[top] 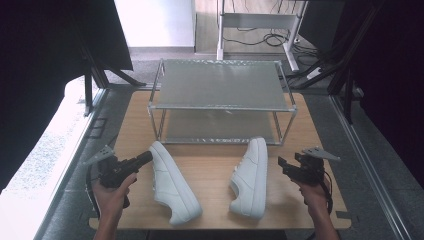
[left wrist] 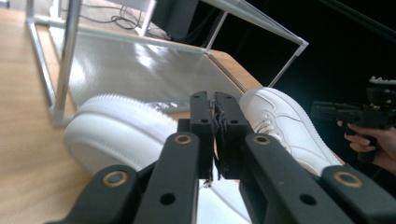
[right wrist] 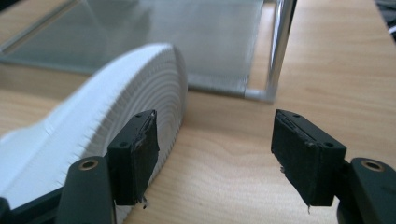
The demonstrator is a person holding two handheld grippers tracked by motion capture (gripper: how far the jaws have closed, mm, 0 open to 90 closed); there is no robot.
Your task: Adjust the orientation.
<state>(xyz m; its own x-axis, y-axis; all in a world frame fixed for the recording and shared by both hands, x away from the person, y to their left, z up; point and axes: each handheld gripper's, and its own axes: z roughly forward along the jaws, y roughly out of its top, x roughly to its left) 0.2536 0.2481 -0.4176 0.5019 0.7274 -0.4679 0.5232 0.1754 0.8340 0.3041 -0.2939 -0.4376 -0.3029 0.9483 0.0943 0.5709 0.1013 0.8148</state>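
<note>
Two white sneakers lie on the wooden table (top: 210, 167) in front of a two-tier metal rack (top: 220, 107). The left sneaker (top: 172, 185) turns its ribbed sole (left wrist: 116, 130) toward my left gripper (top: 145, 158), whose tip is right beside the shoe's far end. That gripper's jaws (left wrist: 215, 128) are shut with nothing between them. The right sneaker (top: 251, 177) also shows its sole (right wrist: 93, 121) to my right gripper (top: 281, 162). The right gripper (right wrist: 215, 154) stands open beside this shoe, a little apart from it, above bare wood.
The rack's lower shelf (right wrist: 187, 32) rests on the table just behind the shoes, and its corner post (right wrist: 280, 46) stands ahead of the right gripper. Dark curtains flank the table. A white desk frame and cables (top: 260, 30) are on the floor beyond.
</note>
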